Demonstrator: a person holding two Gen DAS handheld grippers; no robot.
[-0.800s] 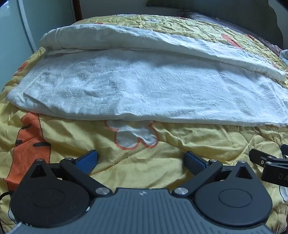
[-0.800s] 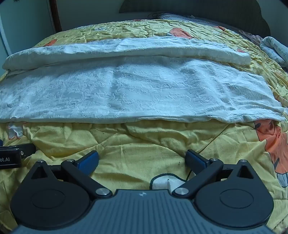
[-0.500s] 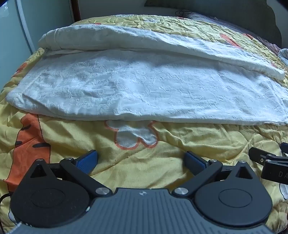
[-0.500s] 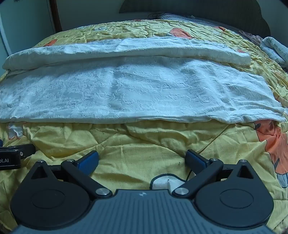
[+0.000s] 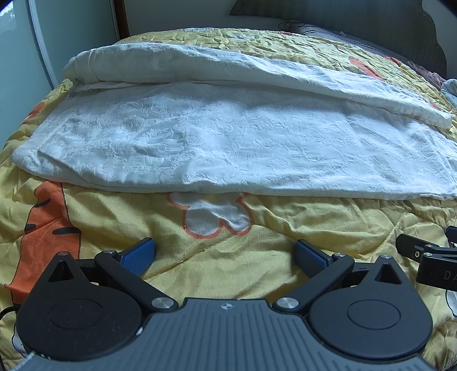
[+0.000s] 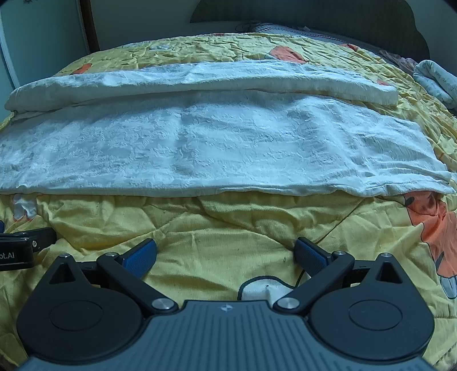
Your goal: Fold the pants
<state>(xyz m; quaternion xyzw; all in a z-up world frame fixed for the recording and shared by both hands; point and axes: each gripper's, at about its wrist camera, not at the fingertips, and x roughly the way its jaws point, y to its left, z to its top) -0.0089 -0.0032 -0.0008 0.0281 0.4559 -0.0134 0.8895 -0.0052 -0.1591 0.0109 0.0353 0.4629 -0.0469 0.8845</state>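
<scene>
Crinkly embossed white cloth pants (image 5: 228, 148) on a rumpled, matt quilted cotton bedspread (image 5: 257, 234).

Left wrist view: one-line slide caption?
Open left gripper short of white pants laid across yellow quilt.

We're in a bedroom of a home. We see a bed covered w/ a yellow quilted bedspread (image 6: 228, 228) printed w/ orange & white cartoon figures, wrinkled from use. At the far end there's a dark curved headboard (image 6: 314, 17) w/ a grey pillow (image 6: 274, 28) below it. Pale walls, plus a dark wooden door frame (image 5: 121, 17) at the far left. A bundled light blanket (image 6: 434, 80) sits at the right edge.
</scene>
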